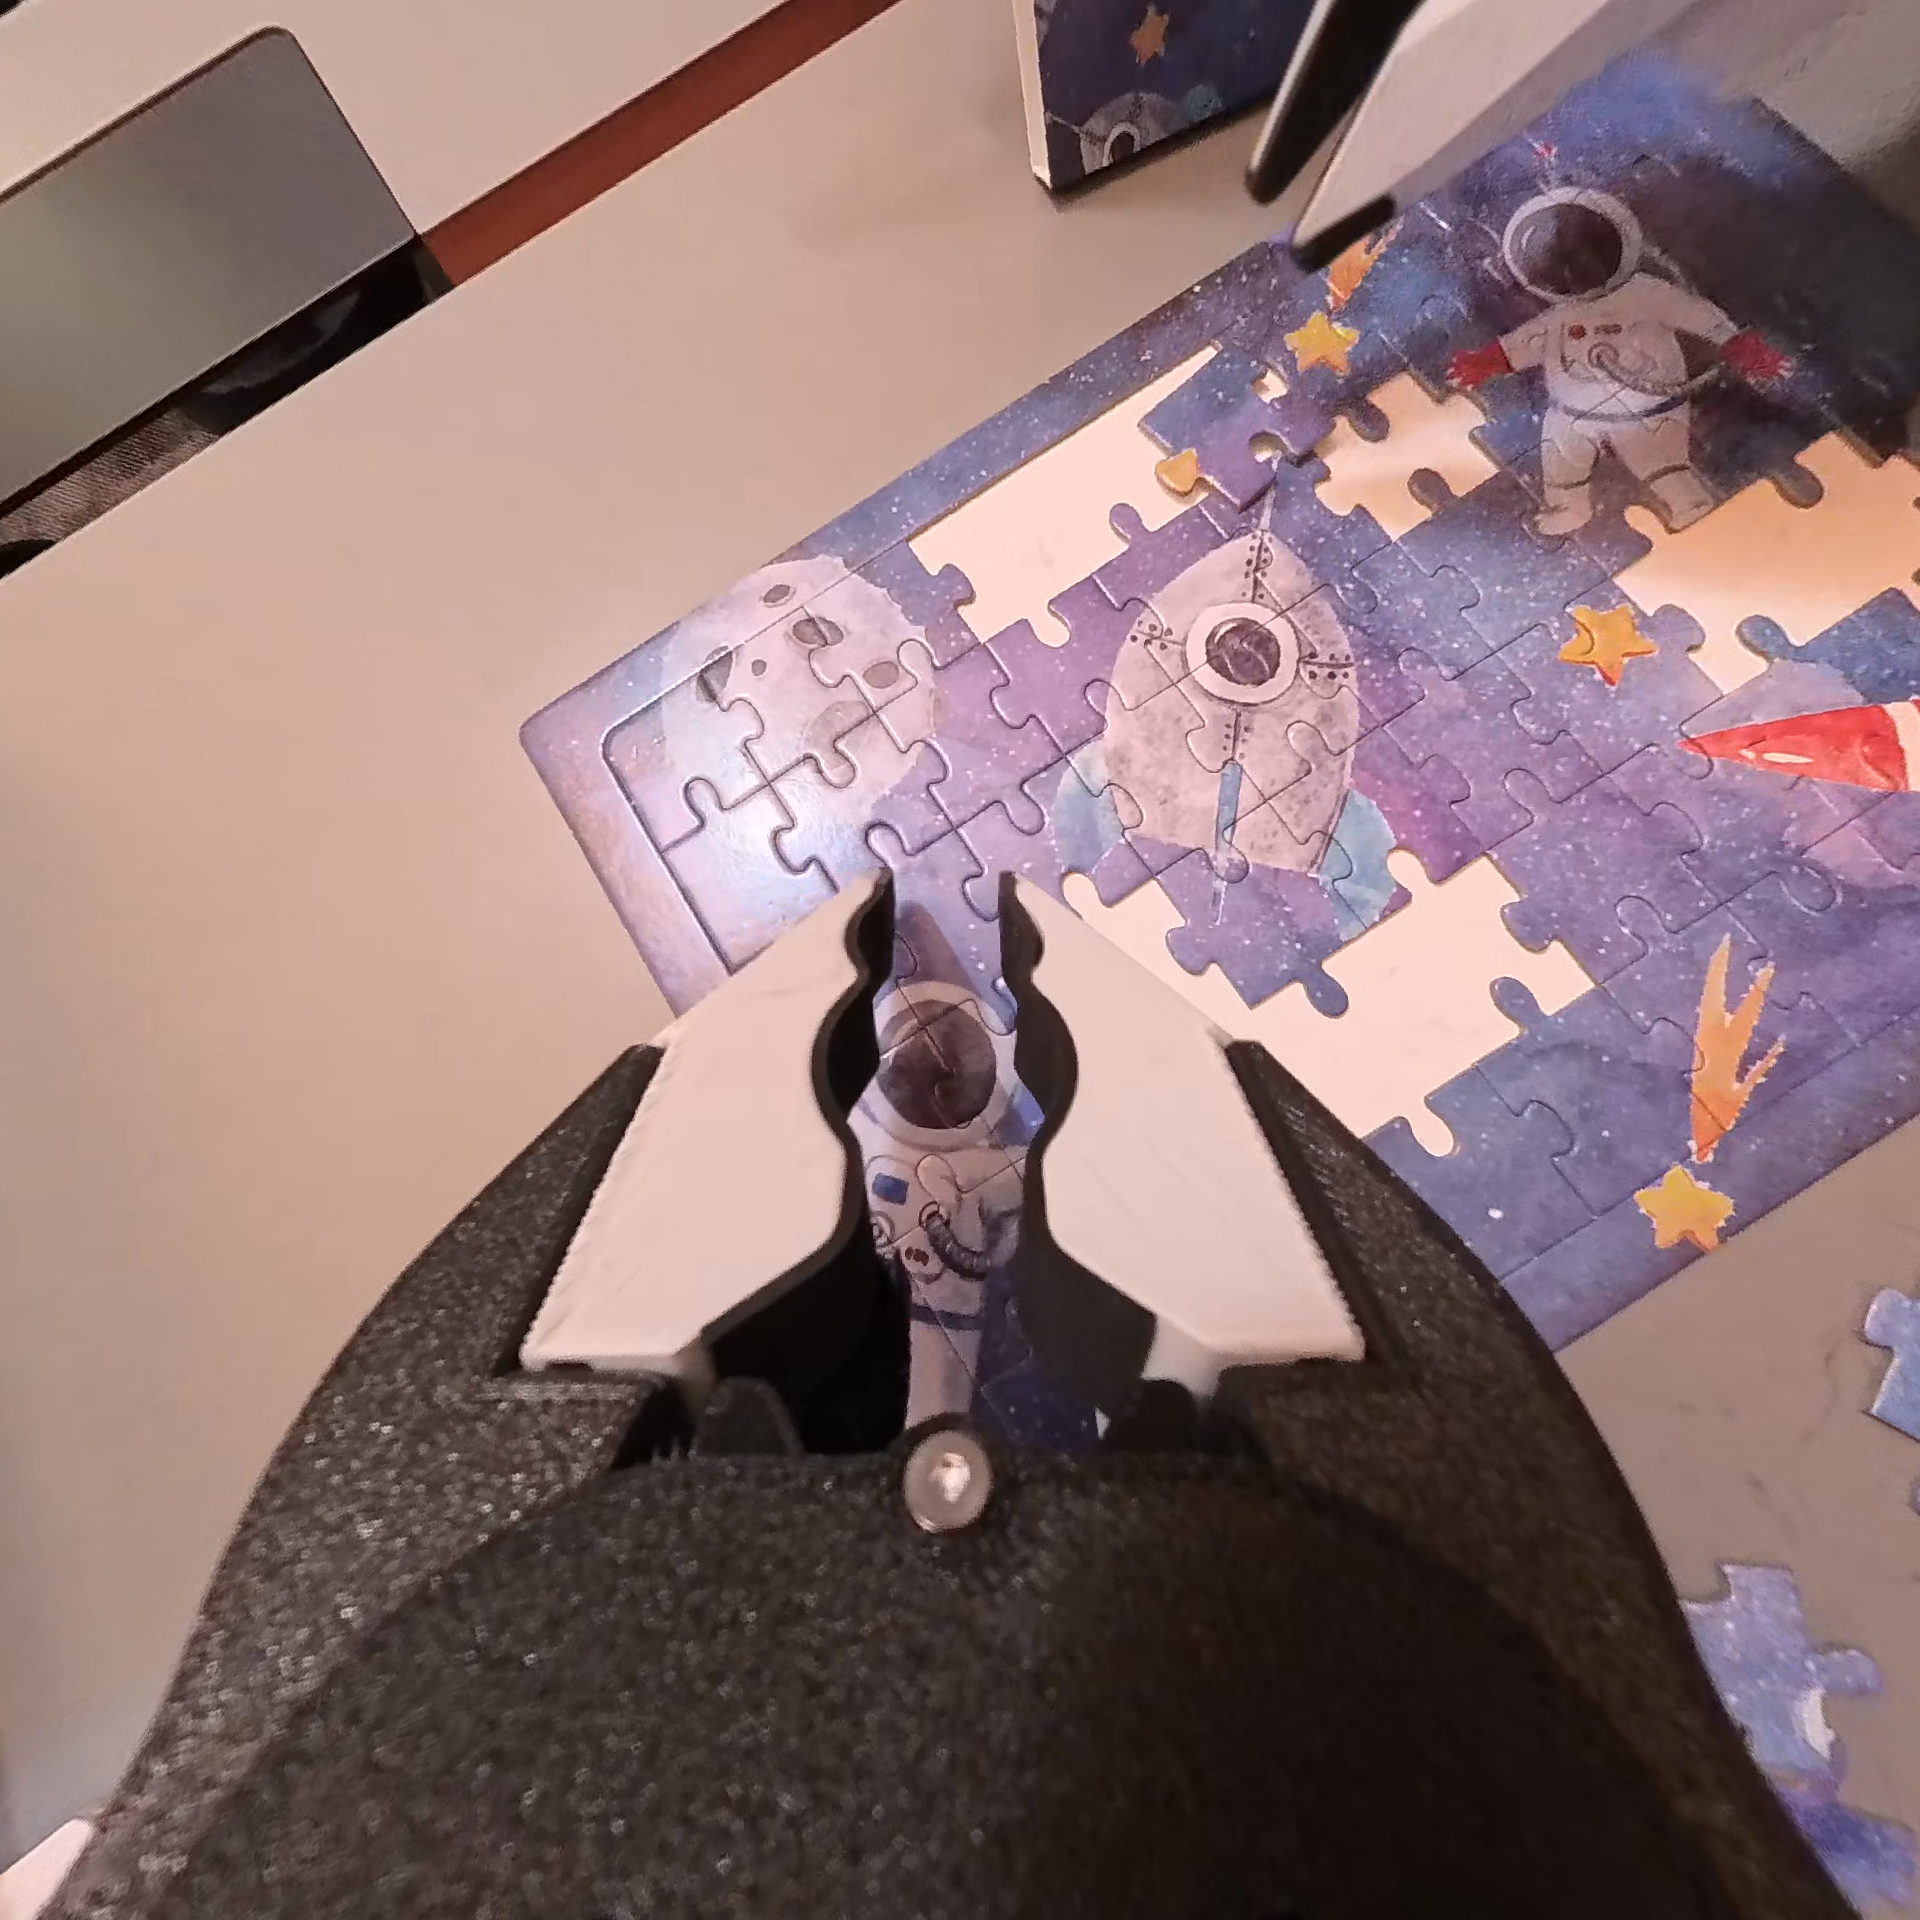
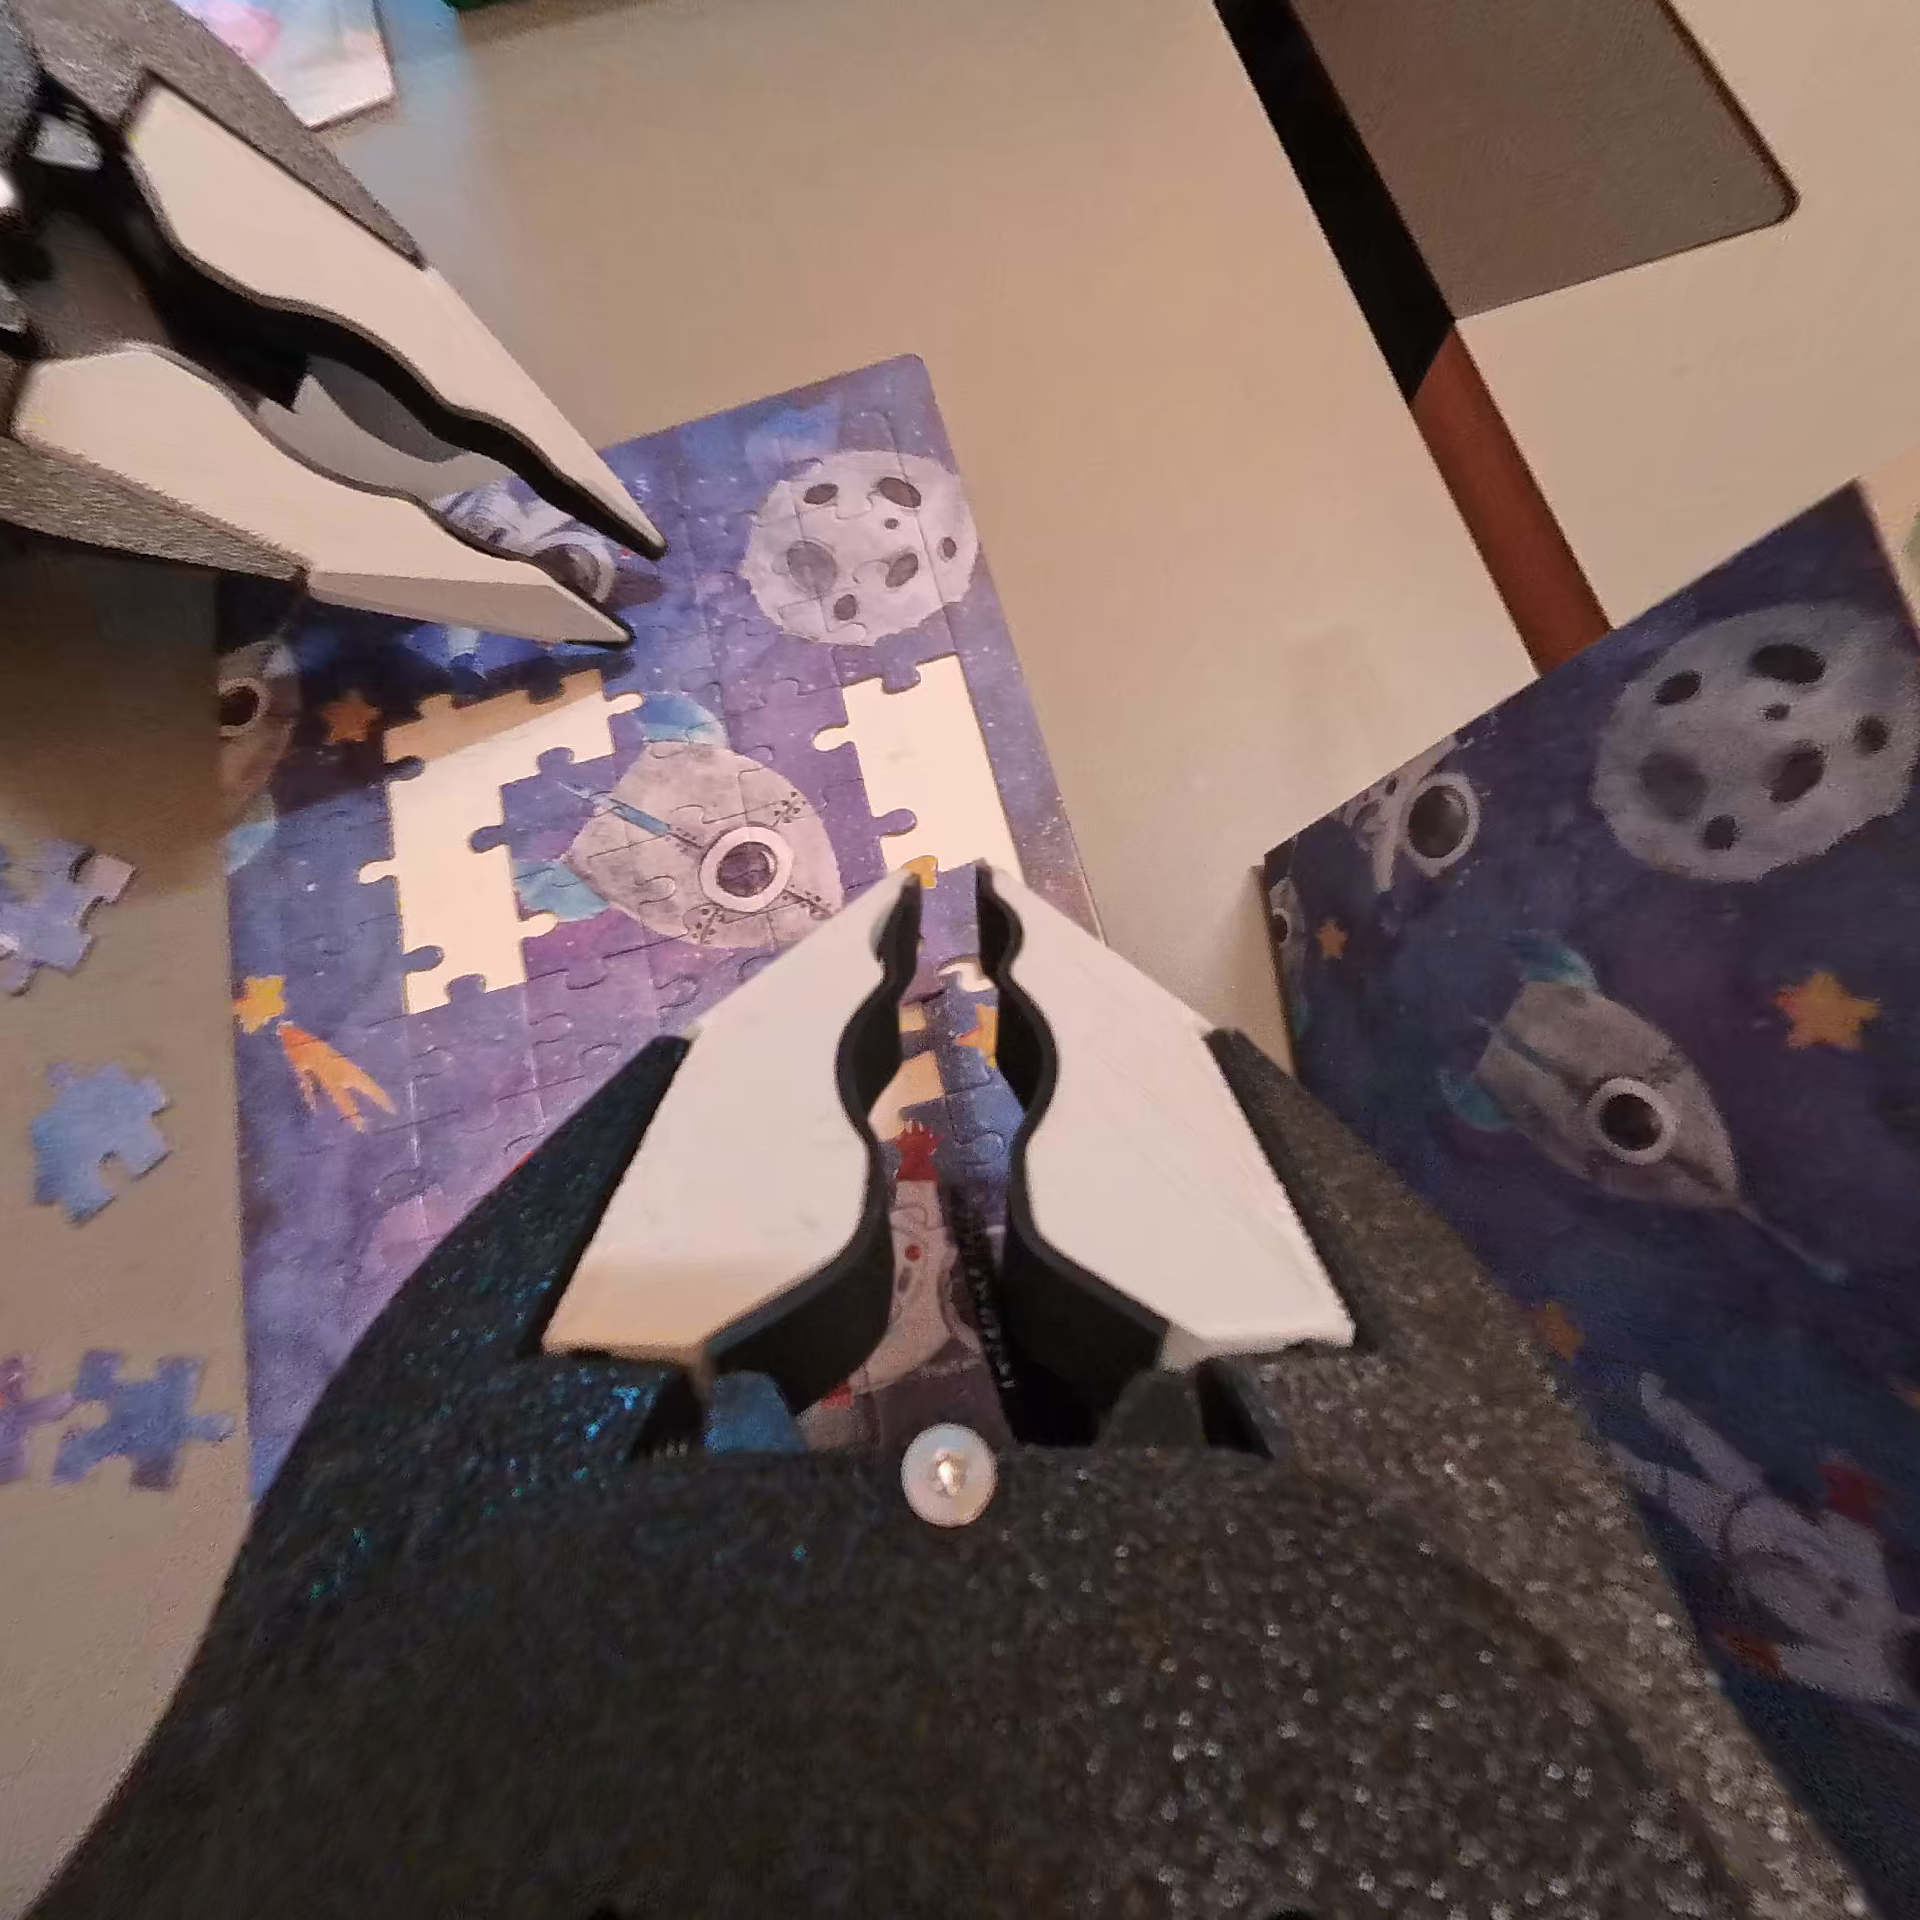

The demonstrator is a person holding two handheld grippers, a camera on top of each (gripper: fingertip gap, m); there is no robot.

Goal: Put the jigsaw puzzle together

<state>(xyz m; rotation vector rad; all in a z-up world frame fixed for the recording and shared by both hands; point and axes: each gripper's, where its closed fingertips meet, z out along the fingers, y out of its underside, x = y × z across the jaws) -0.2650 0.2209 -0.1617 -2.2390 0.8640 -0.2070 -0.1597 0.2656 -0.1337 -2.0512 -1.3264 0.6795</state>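
The space-themed jigsaw puzzle (image 1: pixel 1455 748) lies in its frame (image 1: pixel 582 748) on the beige table, mostly filled, with several white gaps (image 1: pixel 1039 520). One purple piece with a yellow corner (image 1: pixel 1231 436) lies askew at the edge of a gap. My left gripper (image 1: pixel 943 891) hovers over the puzzle's near corner above an astronaut picture, jaws slightly apart and empty; it also shows in the right wrist view (image 2: pixel 636 590). My right gripper (image 2: pixel 948 885) is over the far side of the puzzle (image 2: pixel 727 727), jaws slightly apart, holding nothing; its fingertips (image 1: pixel 1325 239) show in the left wrist view.
Loose blue pieces lie on the table beside the puzzle (image 2: pixel 99 1138) (image 2: pixel 135 1423) (image 1: pixel 1766 1704). A reference picture of the puzzle stands propped at the side (image 2: pixel 1621 1039) (image 1: pixel 1132 94). A dark panel (image 1: pixel 177 239) sits beyond the table edge. My hands' fingertips stand some 12 cm from each other.
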